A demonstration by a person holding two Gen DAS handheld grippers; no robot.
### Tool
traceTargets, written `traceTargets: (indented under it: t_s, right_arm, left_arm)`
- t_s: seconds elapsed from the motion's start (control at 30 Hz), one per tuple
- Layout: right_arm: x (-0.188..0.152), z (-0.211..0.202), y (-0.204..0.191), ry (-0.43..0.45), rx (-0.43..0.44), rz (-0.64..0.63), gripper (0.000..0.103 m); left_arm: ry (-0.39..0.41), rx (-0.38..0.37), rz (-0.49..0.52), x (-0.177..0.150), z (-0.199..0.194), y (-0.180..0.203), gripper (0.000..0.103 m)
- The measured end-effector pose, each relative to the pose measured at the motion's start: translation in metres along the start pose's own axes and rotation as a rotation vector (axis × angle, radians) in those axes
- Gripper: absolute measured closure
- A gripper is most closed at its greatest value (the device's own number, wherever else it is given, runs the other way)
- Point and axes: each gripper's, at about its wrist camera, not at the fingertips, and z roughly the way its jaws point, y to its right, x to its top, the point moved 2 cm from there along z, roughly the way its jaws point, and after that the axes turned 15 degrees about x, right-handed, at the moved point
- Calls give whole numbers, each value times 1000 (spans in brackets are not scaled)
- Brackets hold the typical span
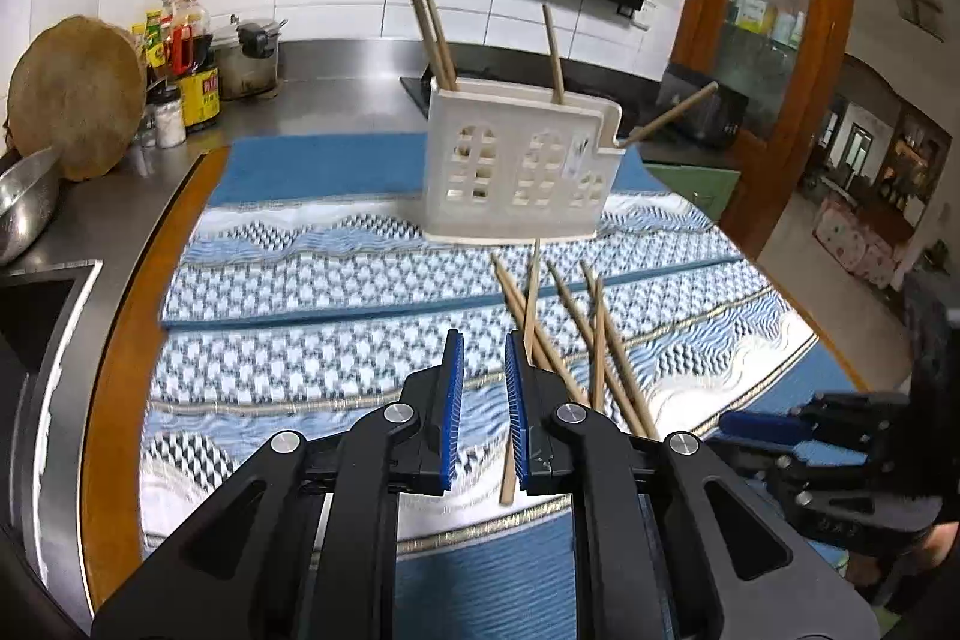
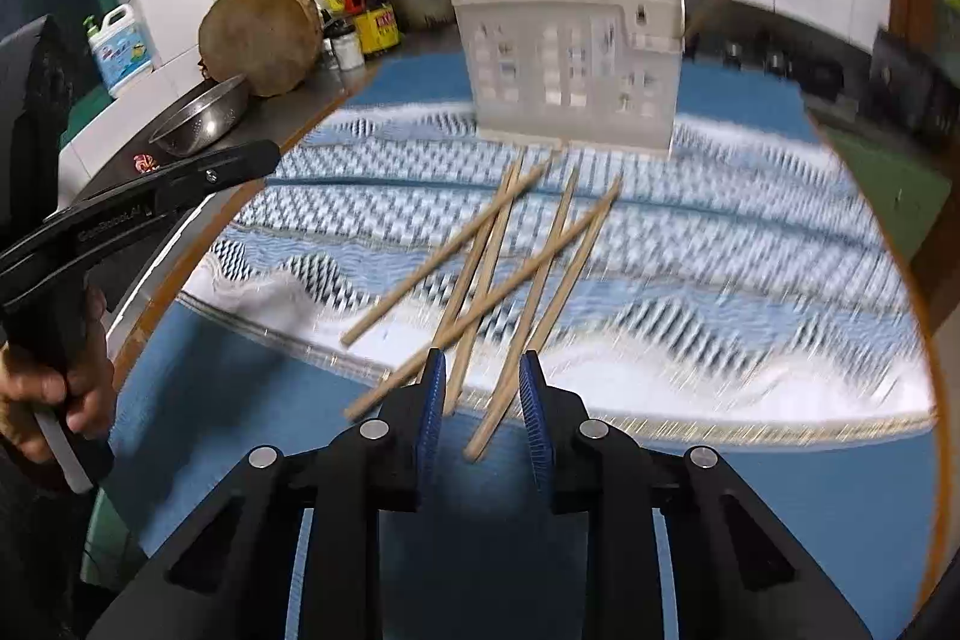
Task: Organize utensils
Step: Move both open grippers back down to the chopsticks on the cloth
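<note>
A white chopstick holder [image 1: 516, 166] [image 2: 570, 64] with window-shaped cut-outs stands on a blue patterned mat [image 1: 300, 292]. A few chopsticks [image 1: 441, 40] stick up out of it. Several loose wooden chopsticks [image 1: 576, 310] [image 2: 444, 253] lie crossed on the mat in front of it. My left gripper [image 1: 483, 340] hovers just left of the pile with a narrow gap between its blue pads and nothing in it; one chopstick runs under its right finger. My right gripper [image 2: 483, 358] is open above the near ends of the chopsticks, and its pads press on none of them.
A steel counter at the left carries a metal bowl [image 1: 24, 202], a round wooden board [image 1: 75, 94], sauce bottles [image 1: 186, 64] and a pot [image 1: 246, 58]. A sink [image 1: 36, 304] lies at the near left. A wooden cabinet [image 1: 774, 10] stands at the right. A hand [image 2: 54, 388] holds the left gripper's handle.
</note>
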Motion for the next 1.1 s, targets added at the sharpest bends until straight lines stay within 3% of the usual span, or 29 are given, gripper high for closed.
traceTargets:
  t_s: [0.17,0.47,0.73,1.1]
  right_arm:
    - [-18,18,2,-18,7,56,83]
    - [-23,25,13,-20,6,97,91]
    - [-24,23,20,-9,7,119,92]
    - [-25,16,35,2,-21,142,93]
  left_arm:
    - [-30,-45,-1,-22,-2,4,89]
    - [-149,-200,28,-67,5,30,89]
    - [-209,-222,76,-85,17,51,89]
    - [-232,-176,81,-84,36,55,89]
